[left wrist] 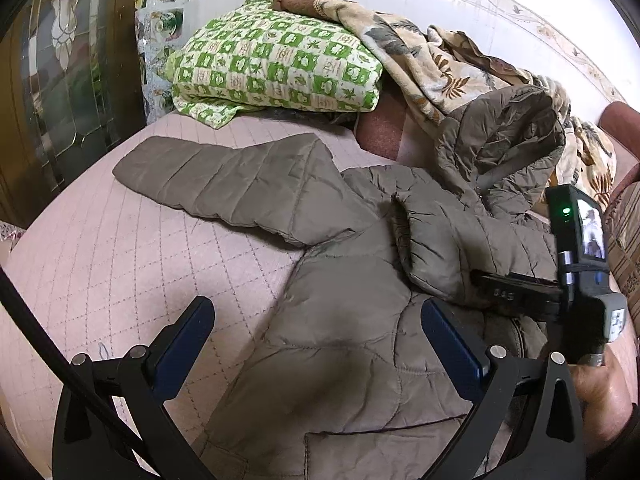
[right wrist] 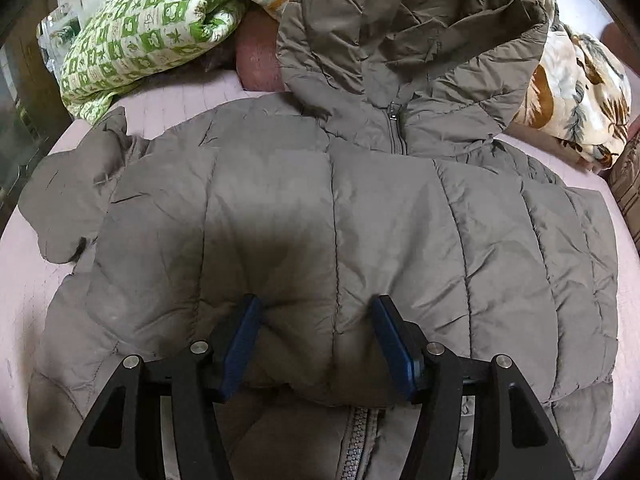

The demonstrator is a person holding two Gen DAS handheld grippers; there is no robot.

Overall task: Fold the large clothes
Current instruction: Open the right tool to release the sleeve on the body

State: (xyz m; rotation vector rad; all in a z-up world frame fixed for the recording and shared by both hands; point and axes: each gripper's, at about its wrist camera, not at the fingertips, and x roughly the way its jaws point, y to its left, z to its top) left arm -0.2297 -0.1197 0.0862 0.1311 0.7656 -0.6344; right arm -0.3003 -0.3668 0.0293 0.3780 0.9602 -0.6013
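Note:
A taupe hooded puffer jacket [left wrist: 320, 380] lies front up on the pink quilted bed cover [left wrist: 120, 260]. One sleeve [left wrist: 208, 184] stretches out to the left. The other sleeve [right wrist: 320, 220] is folded across the chest, below the hood [right wrist: 400, 40]. My right gripper [right wrist: 317, 302] is shut on this folded sleeve; puffy fabric bulges and creases between its blue pads. In the left wrist view my right gripper [left wrist: 484, 292] comes in from the right at the sleeve's cuff, held by a person's hand [left wrist: 600, 380]. My left gripper [left wrist: 316, 306] hovers open over the jacket's body, holding nothing.
A green checked quilt [left wrist: 272, 64] and a floral blanket [left wrist: 432, 64] are piled at the head of the bed, over a red-brown pillow [left wrist: 380, 128]. A dark cabinet with glass doors [left wrist: 60, 80] stands along the left side. A white wall runs behind.

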